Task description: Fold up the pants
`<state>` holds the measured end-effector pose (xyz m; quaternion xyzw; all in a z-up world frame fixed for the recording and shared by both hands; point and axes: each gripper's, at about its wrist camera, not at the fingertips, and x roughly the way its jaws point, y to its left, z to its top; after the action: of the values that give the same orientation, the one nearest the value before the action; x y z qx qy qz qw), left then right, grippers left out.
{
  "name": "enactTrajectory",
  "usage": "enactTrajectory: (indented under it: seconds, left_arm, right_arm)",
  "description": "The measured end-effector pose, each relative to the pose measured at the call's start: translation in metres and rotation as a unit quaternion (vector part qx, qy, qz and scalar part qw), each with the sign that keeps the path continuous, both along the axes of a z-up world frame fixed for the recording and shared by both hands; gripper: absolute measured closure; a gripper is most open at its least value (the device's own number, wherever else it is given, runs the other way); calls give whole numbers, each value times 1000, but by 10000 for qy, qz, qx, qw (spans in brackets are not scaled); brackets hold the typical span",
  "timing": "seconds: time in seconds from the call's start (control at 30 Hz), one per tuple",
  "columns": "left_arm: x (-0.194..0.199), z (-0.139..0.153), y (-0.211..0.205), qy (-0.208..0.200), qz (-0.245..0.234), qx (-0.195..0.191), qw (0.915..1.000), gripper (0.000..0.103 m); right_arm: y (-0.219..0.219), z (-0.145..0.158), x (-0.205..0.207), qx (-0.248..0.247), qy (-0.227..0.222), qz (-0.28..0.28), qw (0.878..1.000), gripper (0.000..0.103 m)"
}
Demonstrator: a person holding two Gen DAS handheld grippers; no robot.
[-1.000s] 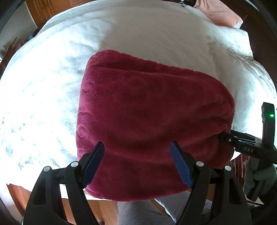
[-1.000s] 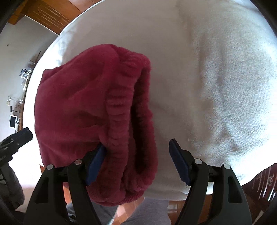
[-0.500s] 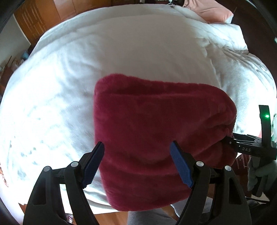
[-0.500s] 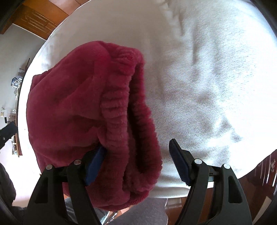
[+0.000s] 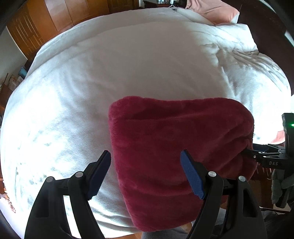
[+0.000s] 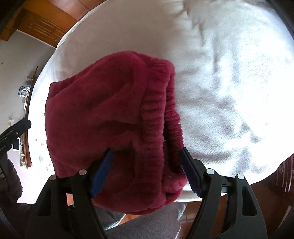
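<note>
White bed cover (image 5: 128,64), pink pillow (image 5: 211,9) at far corner; wooden wardrobe (image 5: 64,14) behind

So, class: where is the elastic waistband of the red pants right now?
In the right wrist view, the waistband runs down the folded red pants' right edge on the white bedspread, ending between the right gripper fingers.

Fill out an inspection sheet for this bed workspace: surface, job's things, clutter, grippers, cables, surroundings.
Surface: white blanket over the bed.
Job's things: dark red fleece pants, folded into a bundle at the bed's near edge, ribbed waistband showing.
Clutter: pink pillow at the far end.
Grippers: left gripper open above the bundle; right gripper open astride the waistband.
Cables: nothing seen.
Surroundings: wooden wardrobe, wooden floor.
</note>
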<state>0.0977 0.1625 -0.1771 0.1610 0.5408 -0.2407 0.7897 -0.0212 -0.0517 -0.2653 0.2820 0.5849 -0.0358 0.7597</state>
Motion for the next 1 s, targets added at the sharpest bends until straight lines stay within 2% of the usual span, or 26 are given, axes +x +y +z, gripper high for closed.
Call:
enactTrajectory:
  seconds: [0.13, 0.27, 0.33, 0.5, 0.57, 0.67, 0.77, 0.9, 1.0]
  left_arm:
    - [7, -12, 4, 152, -94, 22, 9998, 26]
    - [16, -29, 14, 579, -116, -255, 9979, 25]
    - [24, -41, 25, 863, -20, -427, 9953, 17]
    - [35, -61, 55, 1223, 364, -669, 9896, 15]
    - [36, -68, 66, 1403, 521, -836, 9852, 15]
    - [32, -79, 81, 1693, 701, -1174, 9760, 13]
    - [25, -88, 82, 1821, 745, -1229, 9727, 11]
    - [19, -96, 80, 1906, 843, -1231, 9703, 11]
    - [23, -101, 84, 2033, 1011, -1362, 9643, 11]
  right_arm:
    - [4, -5, 3, 23, 2, -127, 9999, 28]
    - [7, -8, 6, 27, -4, -270, 9996, 27]
    - [6, -9, 5, 23, -14, -335, 9994, 27]
    - [-4, -8, 0, 102, -89, -464, 9988, 27]
    - [-8, -10, 0, 225, -164, -406, 9988, 27]
    - [-9, -12, 3, 288, -359, -145, 9988, 20]
    - [-10, -20, 9, 272, -447, 142, 9985, 15]
    - [-15, -37, 17, 642, -473, 235, 9965, 15]
    - [-19, -49, 22, 1042, -519, 227, 9929, 14]
